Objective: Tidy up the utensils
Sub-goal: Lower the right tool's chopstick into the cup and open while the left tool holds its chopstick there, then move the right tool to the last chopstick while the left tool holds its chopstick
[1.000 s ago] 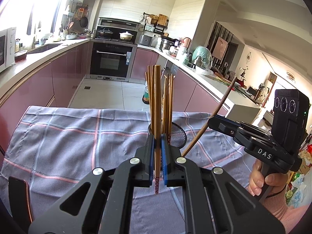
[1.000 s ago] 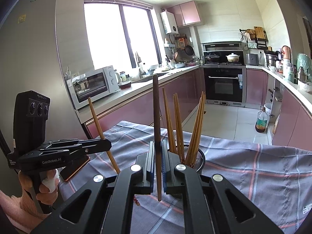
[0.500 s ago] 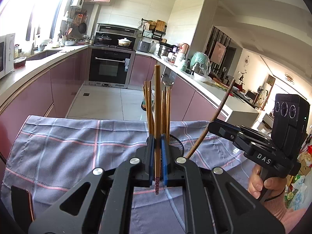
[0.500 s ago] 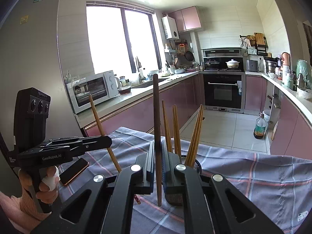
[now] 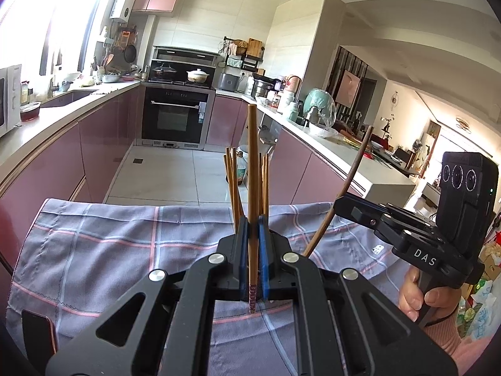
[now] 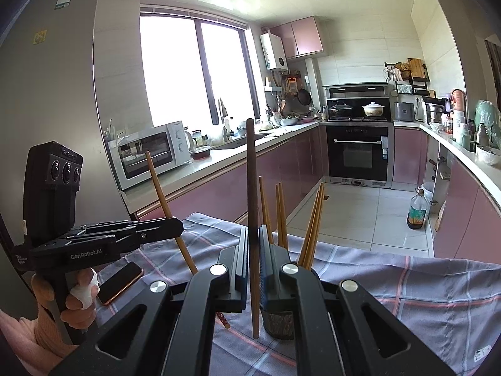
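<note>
I see the left tongs (image 5: 252,260) pinching a light brown chopstick (image 5: 252,169) upright, and the right tongs (image 6: 254,260) pinching a dark chopstick (image 6: 251,188). Both hover over the checked cloth (image 5: 109,244) on the table. The holder (image 6: 278,326) with more chopsticks (image 6: 313,228) stands just beyond the right tongs.

Cloth (image 5: 119,244): grey-blue with pink and white check lines. Left chopstick (image 5: 252,188): light brown, patterned red tip. Right chopstick (image 6: 252,219): dark brown. Gripper pads (image 5: 262,250): blue. Holder (image 6: 278,326): apparently dark mesh.
</note>
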The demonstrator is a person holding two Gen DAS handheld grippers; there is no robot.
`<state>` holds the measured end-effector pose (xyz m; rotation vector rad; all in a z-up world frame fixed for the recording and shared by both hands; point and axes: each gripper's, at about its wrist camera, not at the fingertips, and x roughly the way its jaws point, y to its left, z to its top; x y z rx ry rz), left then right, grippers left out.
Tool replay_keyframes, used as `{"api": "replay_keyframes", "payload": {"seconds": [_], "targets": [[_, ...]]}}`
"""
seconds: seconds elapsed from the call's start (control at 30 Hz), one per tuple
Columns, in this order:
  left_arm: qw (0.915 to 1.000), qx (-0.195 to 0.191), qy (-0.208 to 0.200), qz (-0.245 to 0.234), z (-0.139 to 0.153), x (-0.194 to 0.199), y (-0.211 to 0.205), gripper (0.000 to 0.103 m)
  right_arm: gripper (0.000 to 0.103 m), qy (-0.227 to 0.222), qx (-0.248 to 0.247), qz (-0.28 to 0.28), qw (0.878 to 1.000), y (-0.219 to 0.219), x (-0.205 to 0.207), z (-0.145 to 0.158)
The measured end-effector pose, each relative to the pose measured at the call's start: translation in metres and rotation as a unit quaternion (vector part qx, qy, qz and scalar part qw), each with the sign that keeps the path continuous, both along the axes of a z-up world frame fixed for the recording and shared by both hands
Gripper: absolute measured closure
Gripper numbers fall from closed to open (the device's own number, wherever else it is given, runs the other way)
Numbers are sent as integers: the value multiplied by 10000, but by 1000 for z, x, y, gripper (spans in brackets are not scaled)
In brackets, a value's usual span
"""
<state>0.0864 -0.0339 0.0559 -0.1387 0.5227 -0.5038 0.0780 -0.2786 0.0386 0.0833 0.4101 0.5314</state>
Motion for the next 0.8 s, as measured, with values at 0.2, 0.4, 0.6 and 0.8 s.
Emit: {"api": "replay_keyframes", "payload": {"seconds": [0.2, 0.4, 0.6, 0.8], "targets": [[9999, 4, -113, 1, 6, -1, -3, 96, 101, -86, 54, -38, 9999, -2, 0, 6], [9999, 47, -131, -28, 3, -1, -5, 96, 101, -63, 64, -40, 10000, -2, 2, 5], [10000, 72, -6, 1, -1, 3, -6, 96, 101, 290, -8, -46, 9996, -2, 11, -16], [9999, 58, 117, 20, -6, 5, -3, 96, 99, 879, -113, -396, 9953, -21, 19, -51]]}}
